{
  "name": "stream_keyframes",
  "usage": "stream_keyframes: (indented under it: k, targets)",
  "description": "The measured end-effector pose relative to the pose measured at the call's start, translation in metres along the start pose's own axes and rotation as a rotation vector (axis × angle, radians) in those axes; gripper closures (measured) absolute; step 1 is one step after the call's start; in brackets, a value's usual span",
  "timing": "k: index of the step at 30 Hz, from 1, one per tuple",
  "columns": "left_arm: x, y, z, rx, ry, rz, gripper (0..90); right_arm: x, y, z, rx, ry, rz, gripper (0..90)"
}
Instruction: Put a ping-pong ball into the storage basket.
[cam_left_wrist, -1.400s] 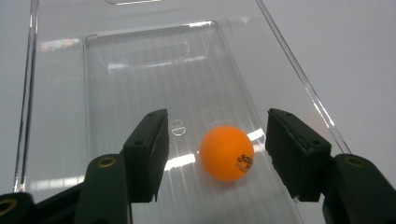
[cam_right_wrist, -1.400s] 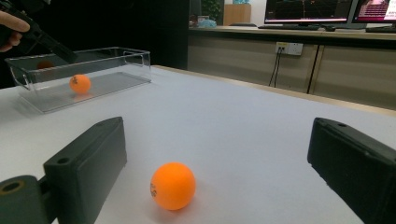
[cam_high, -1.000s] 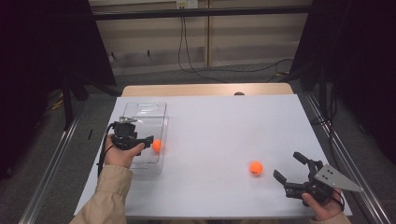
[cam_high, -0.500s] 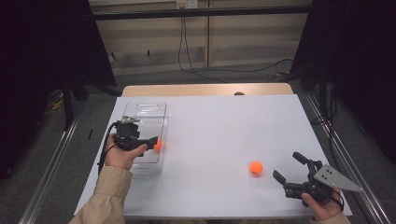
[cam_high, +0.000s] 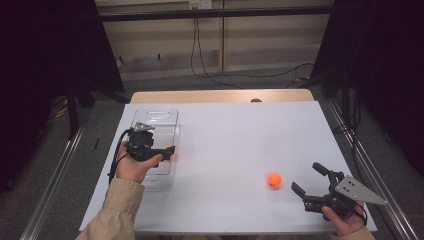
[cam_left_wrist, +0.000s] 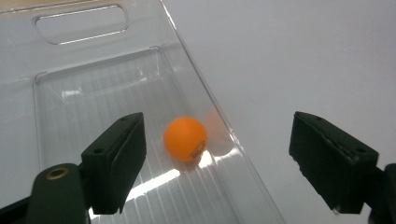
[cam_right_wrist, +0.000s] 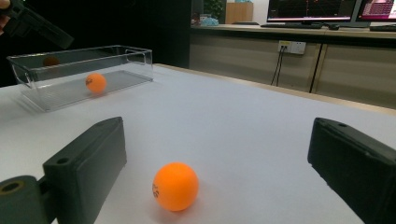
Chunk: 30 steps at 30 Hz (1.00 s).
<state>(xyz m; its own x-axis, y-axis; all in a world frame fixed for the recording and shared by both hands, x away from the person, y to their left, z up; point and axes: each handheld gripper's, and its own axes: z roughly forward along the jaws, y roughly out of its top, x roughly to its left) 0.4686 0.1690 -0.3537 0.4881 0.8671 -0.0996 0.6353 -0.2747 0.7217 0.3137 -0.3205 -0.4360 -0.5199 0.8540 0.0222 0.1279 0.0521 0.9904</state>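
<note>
A clear plastic bin (cam_high: 155, 117) stands on the left of the white table. An orange ball (cam_left_wrist: 185, 138) lies on the bin's floor by its right wall (cam_left_wrist: 219, 121). My left gripper (cam_high: 169, 152) hovers over the bin, open. Its jaws have just been opening, and the ball sits below and between them (cam_left_wrist: 217, 123), untouched. A second orange ball (cam_high: 273, 180) rests on the table at the right. My right gripper (cam_high: 306, 176) stands open just behind it, level with the table, with this ball (cam_right_wrist: 176, 185) ahead of its jaws (cam_right_wrist: 219, 126). Farther off in that view are the bin (cam_right_wrist: 121, 60) and the first ball (cam_right_wrist: 95, 82).
The white table top (cam_high: 240, 135) ends in a wooden strip (cam_high: 220, 96) at the back. Metal rails (cam_high: 55, 180) run along the floor on both sides, and cables (cam_high: 200, 55) hang behind the table.
The left gripper's jaws have spread apart, and the orange ball that was at their tips now lies on the bin floor. The right gripper has kept still.
</note>
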Motion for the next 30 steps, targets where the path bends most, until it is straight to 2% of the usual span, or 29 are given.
stream_keyframes:
  k: [2,3,6,7,9,10,12,13,15,17,21,22,23,26,28,30]
  targets:
    - [-0.001,0.001,-0.001,0.012,-0.007,0.026,18.5,0.000,0.000,0.000,0.000,-0.004,0.010,4.3]
    - [-0.004,0.002,0.000,-0.006,-0.013,0.012,18.4,-0.001,0.000,0.000,0.001,-0.001,0.004,4.3]
    - [-0.007,0.003,0.000,0.003,-0.025,0.038,17.6,-0.001,0.000,-0.001,0.002,0.000,0.000,4.3]
    - [-0.010,0.003,0.001,-0.011,-0.033,0.017,17.5,-0.001,0.000,-0.001,0.001,-0.001,0.000,4.3]
    - [-0.010,0.004,0.001,0.003,-0.039,0.044,16.4,-0.001,0.000,-0.001,0.003,-0.002,0.002,4.3]
    - [-0.012,0.004,0.001,-0.014,-0.045,0.025,16.2,-0.001,-0.001,-0.001,0.005,0.000,0.003,4.3]
    - [-0.013,0.006,0.000,-0.001,-0.046,0.061,16.0,-0.001,-0.001,-0.001,0.005,0.000,0.002,4.3]
    - [-0.016,0.006,0.001,-0.023,-0.045,0.032,15.5,-0.001,-0.001,0.000,0.003,0.001,0.005,4.3]
    - [-0.016,0.008,-0.001,-0.008,-0.053,0.066,15.2,-0.001,-0.001,0.000,0.001,-0.004,0.008,4.3]
    - [-0.020,0.009,0.000,-0.026,-0.056,0.056,14.8,-0.002,-0.001,0.000,0.000,-0.005,0.006,4.3]
    - [-0.024,0.012,-0.002,-0.018,-0.065,0.085,14.6,-0.002,0.000,-0.001,0.003,-0.007,0.005,4.3]
    - [-0.026,0.012,-0.001,-0.038,-0.066,0.067,14.3,-0.002,-0.001,-0.002,0.005,-0.007,0.005,4.3]
    - [-0.027,0.013,-0.002,-0.021,-0.071,0.090,14.0,-0.002,-0.001,-0.002,0.002,-0.014,0.004,4.3]
    - [-0.031,0.015,0.001,-0.042,-0.084,0.074,13.5,-0.004,-0.001,-0.003,0.006,-0.009,0.002,4.3]
    - [-0.033,0.016,0.001,-0.033,-0.094,0.100,13.2,-0.004,-0.001,-0.004,0.002,-0.022,0.011,4.3]
    - [-0.035,0.016,0.002,-0.037,-0.098,0.102,12.8,-0.004,-0.001,-0.004,0.003,-0.024,0.011,4.3]
